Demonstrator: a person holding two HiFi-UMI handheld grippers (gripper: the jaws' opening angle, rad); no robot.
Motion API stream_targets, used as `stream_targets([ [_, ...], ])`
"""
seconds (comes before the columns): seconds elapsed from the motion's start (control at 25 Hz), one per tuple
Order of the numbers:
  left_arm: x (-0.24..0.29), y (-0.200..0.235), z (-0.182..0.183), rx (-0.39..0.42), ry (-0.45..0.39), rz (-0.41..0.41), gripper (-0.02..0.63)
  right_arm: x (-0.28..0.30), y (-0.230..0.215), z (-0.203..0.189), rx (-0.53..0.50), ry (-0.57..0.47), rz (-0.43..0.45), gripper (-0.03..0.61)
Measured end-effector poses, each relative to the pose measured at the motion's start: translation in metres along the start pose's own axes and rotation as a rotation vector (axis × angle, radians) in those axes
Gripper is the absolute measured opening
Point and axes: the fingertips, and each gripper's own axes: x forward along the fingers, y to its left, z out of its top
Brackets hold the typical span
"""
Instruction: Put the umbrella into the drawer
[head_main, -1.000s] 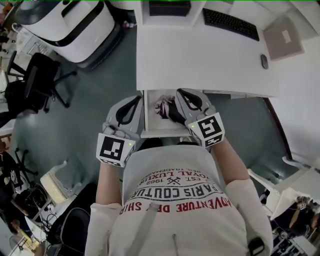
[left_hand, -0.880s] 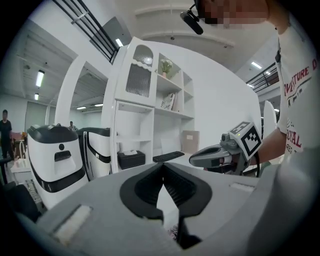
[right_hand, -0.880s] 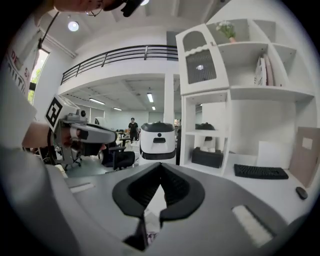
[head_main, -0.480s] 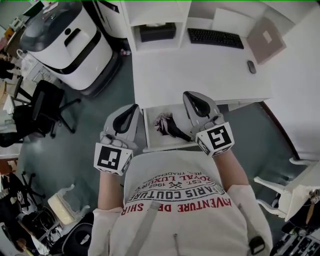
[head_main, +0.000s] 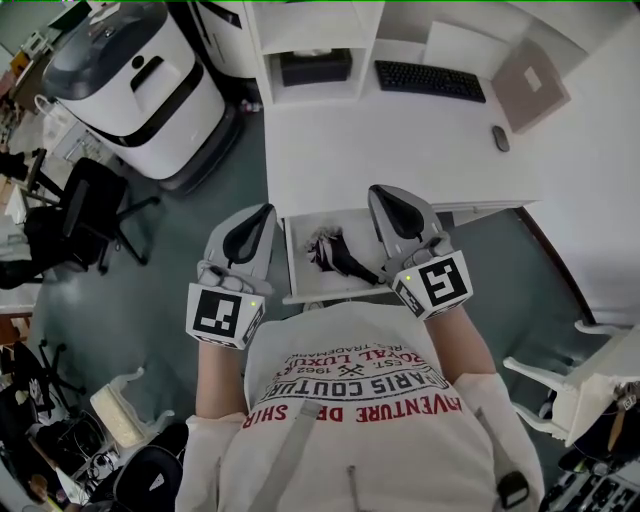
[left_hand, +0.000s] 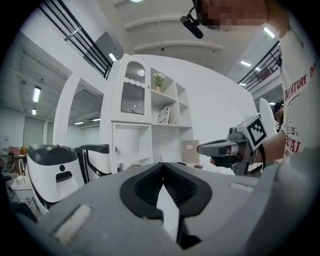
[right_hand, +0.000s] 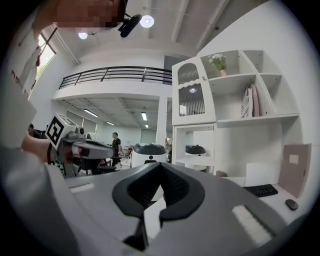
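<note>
**Umbrella lies in the open drawer, both grippers closed on nothing**

We see the umbrella (head_main: 336, 253) just below the middle of the head view. It is folded short: a dark, slim body, crumpled pale pinkish fabric at its left end, and a black handle pointing to the lower right. It lies flat inside the drawer (head_main: 330, 295), a shallow white box pulled out from under the desk (head_main: 400, 150).

The left gripper (left_hand: 162, 166) has its black ribbed pads meeting at the tips, with nothing between them. The right gripper (right_hand: 161, 166) is closed the same way and is also empty. In the head view they flank the drawer, left and right, above it and clear of the umbrella.

The desk is a smooth white slab. A black keyboard (head_main: 428, 80) and a small dark mouse (head_main: 500, 139) sit towards the upper right of the frame, beside a brownish flat pad (head_main: 530, 82). The floor (head_main: 200, 215) is dull grey-green. At upper left stands a rounded white-and-black machine (head_main: 130, 75), with a black office chair (head_main: 85, 210) below it. The right gripper view shows a tall white shelf unit (right_hand: 235, 120) holding a vase of flowers (right_hand: 218, 62).
</note>
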Motion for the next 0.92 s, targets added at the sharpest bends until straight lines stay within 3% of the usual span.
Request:
stream_targets([
  [0.32, -0.004, 0.003, 0.004, 0.008, -0.008, 0.021, 0.008, 0.001, -0.002, -0.009, 0.06, 0.004, -0.007, -0.002],
  [0.92, -0.008, 0.011, 0.004, -0.006, -0.019, 0.038, 0.008, 0.006, 0.016, -0.009, 0.032, 0.01, 0.018, -0.002],
])
